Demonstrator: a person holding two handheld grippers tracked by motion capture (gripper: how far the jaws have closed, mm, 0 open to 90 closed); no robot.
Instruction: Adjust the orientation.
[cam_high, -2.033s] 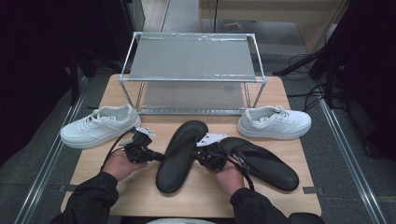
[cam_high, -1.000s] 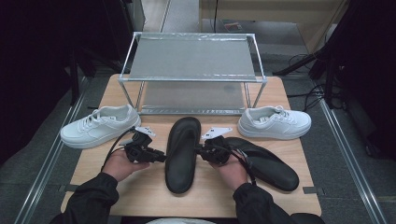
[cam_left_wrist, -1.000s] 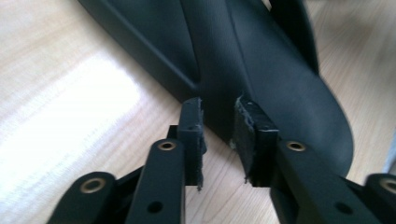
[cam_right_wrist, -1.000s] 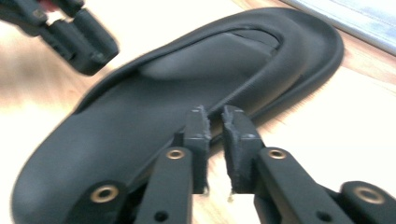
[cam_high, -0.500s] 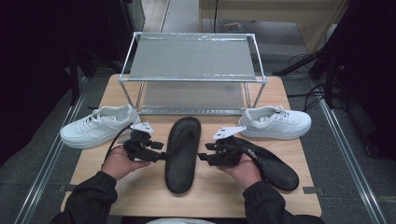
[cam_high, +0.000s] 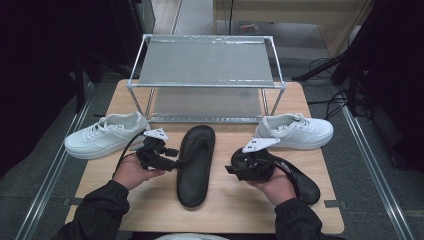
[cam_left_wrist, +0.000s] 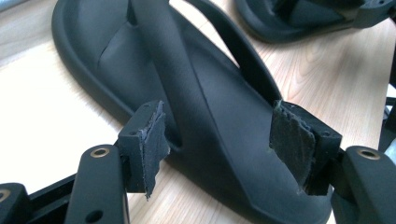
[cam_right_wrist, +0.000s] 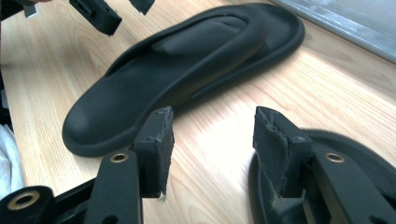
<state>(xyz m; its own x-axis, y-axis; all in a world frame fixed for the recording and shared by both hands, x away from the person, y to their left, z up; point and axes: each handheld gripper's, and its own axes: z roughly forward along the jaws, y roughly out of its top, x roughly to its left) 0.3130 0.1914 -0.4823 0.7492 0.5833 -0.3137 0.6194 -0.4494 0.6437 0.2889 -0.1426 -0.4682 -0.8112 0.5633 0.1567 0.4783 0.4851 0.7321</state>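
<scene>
Both tools have just been opening, nothing pinched: the left tool (cam_high: 172, 156) straddles the middle sandal (cam_high: 196, 162) flat on the counter (cam_high: 225, 210); the right tool (cam_high: 235, 169) hovers by the second sandal (cam_high: 300, 181). Next: probably gripping that one.

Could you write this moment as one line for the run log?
left tool: open, jaws just opened, beside middle sandal | right tool: open, empty, over table | second sandal: under right hand

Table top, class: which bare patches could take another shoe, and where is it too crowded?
Bare wood lies at the table's near edge below the middle black sandal, and between that sandal and the second black sandal at the right. Crowded: the strip before the metal rack, where two white sneakers flank the sandal's toe, and around both open grippers.
</scene>
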